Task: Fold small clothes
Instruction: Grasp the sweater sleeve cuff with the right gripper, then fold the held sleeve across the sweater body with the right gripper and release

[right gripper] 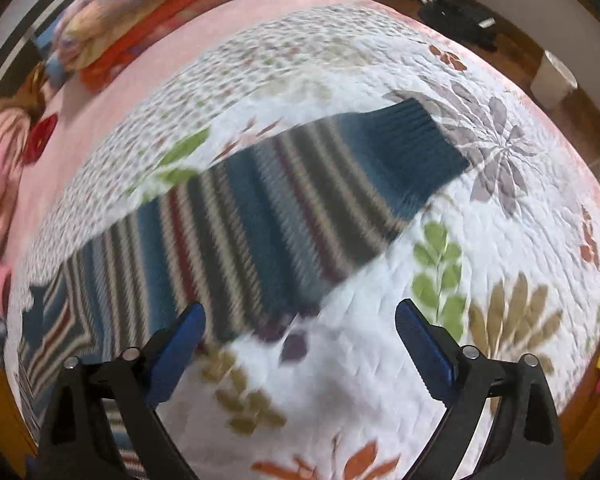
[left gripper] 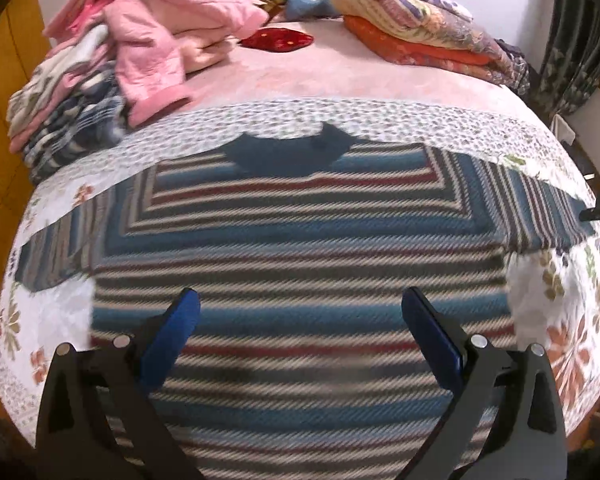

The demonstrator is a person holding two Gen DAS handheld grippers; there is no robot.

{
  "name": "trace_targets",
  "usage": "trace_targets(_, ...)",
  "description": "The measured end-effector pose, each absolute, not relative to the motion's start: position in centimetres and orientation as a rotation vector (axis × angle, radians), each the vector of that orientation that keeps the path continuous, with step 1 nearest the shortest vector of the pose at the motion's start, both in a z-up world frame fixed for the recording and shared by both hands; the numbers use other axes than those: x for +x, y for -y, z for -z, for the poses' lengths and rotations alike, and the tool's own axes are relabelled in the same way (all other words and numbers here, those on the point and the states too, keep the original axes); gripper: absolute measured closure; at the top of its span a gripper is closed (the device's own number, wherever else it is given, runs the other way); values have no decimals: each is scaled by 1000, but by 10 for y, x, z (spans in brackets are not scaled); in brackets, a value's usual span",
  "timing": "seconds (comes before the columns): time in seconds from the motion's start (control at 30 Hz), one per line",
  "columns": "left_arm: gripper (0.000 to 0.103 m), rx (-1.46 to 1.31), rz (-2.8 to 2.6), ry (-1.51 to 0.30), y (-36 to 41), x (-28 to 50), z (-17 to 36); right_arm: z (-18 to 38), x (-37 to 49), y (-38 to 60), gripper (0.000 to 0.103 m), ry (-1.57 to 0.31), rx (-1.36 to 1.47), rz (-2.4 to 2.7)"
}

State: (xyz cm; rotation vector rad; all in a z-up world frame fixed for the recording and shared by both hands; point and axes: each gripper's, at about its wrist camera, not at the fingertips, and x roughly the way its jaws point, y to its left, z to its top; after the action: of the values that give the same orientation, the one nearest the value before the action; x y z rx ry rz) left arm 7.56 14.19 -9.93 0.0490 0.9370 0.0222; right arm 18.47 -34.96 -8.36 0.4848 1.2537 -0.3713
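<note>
We are hovering both released hand-held grippers, left hand-held gripper (left gripper: 300, 312) and right hand-held gripper (right gripper: 300, 326), above the striped sweater (left gripper: 300, 248), risking pinching the quilt (right gripper: 480, 240) beneath its sleeve (right gripper: 300, 200).

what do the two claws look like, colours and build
Both look alike. The left claw has two black angular plastic arms with triangular cut-outs, silver round pin heads at the joints, and flat blue pads lining the inner faces of the fingers. The right claw has the same black frame, silver pins and blue pads. No cables, markings, hands or sleeves show in either view.
</note>
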Motion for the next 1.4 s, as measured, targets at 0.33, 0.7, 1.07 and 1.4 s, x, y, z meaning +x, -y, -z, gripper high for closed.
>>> trace_targets(0.33,3,59,-19,-936,-99,123,117,140,223,417,17,-1308,583,382)
trace_targets(0.7,3,53,-50,-960,-116,135,128,136,211,457,93,-1164,699,353)
trace_targets(1.07,3,-3,-79,-974,-170,127,114,60,224,369,94,-1077,574,128)
trace_targets(1.4,3,-45,-81,-970,-207,116,111,37,244,200,94,-1131,350,-159)
